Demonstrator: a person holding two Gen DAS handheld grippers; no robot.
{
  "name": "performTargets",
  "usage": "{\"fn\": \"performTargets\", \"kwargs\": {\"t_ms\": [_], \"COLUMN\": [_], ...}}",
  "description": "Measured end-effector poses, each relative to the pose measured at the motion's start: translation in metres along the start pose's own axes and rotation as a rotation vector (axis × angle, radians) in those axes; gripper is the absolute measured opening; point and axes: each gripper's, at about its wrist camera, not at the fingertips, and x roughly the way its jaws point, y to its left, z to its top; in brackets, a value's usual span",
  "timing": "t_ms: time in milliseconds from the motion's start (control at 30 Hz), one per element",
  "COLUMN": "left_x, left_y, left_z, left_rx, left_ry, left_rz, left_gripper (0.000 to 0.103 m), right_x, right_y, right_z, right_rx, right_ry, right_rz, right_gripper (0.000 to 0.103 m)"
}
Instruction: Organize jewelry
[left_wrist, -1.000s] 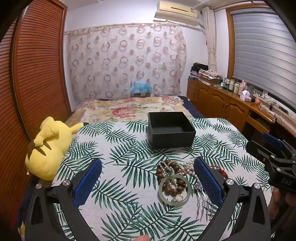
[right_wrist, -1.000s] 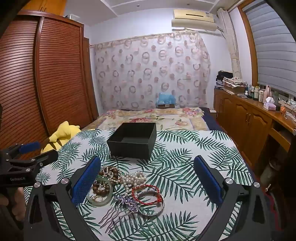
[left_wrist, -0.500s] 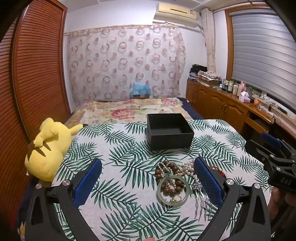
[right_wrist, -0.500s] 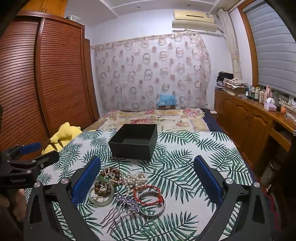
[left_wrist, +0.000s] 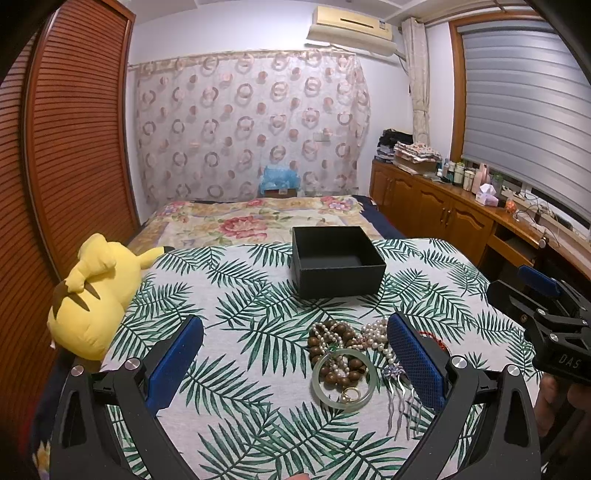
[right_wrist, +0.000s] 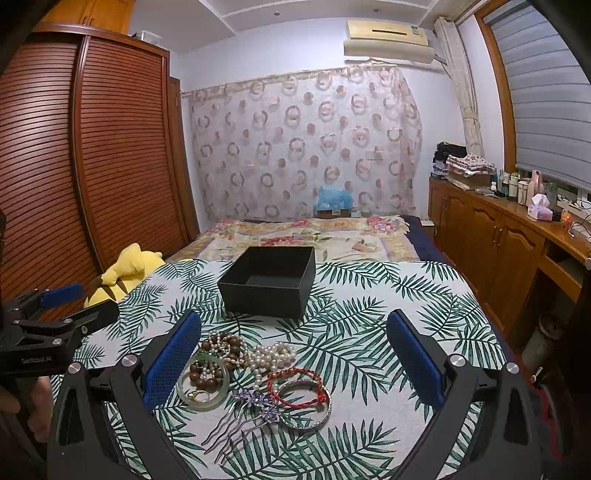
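We are holding both grippers, left (left_wrist: 295, 363) and right (right_wrist: 293, 356), with jaws spread wide and gripping nothing, above the jewelry pile (right_wrist: 255, 373) (beads, pearls, 2 bangles, a comb) lying on the leaf-print cloth (right_wrist: 369, 332), near the open black box (right_wrist: 269, 284).

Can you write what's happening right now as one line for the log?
left tongs: open, holding nothing | right tongs: open, holding nothing | jewelry pile: on leaf-print cloth | black box: no jewelry visible inside
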Motion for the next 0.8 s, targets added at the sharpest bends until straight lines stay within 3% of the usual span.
{"fn": "performTargets", "kwargs": {"t_ms": [800], "left_x": [-0.0009], "left_y": [0.0007], "left_z": [-0.0005], "left_rx": [-0.002], "left_ry": [-0.002], "left_rz": [-0.001], "left_gripper": [0.096], "right_x": [-0.0002], "right_y": [0.0006], "right_z": [0.0005], "right_rx": [-0.001], "right_ry": [-0.001], "right_rz": [0.001], "right_gripper": [0.101]}}
